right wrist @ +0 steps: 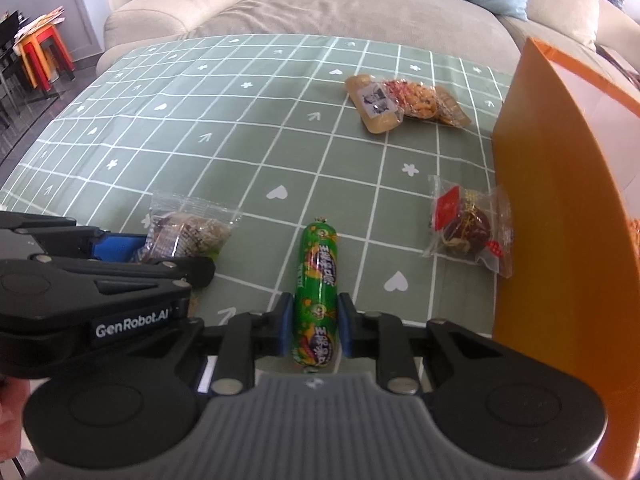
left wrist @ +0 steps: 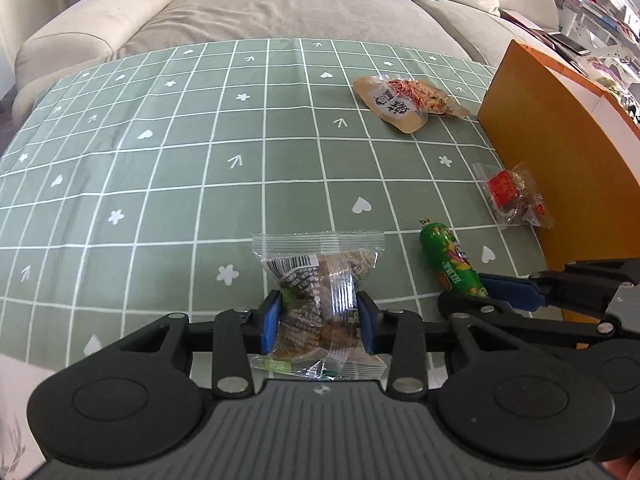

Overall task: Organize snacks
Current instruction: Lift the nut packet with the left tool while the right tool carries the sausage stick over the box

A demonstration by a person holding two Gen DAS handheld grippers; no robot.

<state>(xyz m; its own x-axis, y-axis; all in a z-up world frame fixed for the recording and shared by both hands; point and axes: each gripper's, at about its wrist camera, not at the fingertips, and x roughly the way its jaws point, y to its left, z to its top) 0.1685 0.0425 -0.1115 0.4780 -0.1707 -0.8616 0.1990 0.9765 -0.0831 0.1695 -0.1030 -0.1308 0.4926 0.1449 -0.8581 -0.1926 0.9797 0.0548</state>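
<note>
A clear-wrapped brown snack packet (left wrist: 316, 276) lies on the green checked tablecloth (left wrist: 160, 160), and my left gripper (left wrist: 319, 318) is shut on it, both blue pads pressing its sides. Just to its right lies a green sausage stick (right wrist: 318, 264), with my right gripper (right wrist: 316, 320) shut on its near end. The two grippers stand side by side, close together. In the right wrist view the left gripper's fingers (right wrist: 120, 248) show at the left, on the brown packet (right wrist: 188, 232). The sausage (left wrist: 448, 256) also shows in the left wrist view.
An orange box (right wrist: 552, 200) stands upright along the right edge of the table. A clear-wrapped dark snack with a red label (right wrist: 468, 228) lies against it. A beige packet with orange strips (right wrist: 404, 102) lies farther back. A beige sofa (left wrist: 280, 12) sits behind the table.
</note>
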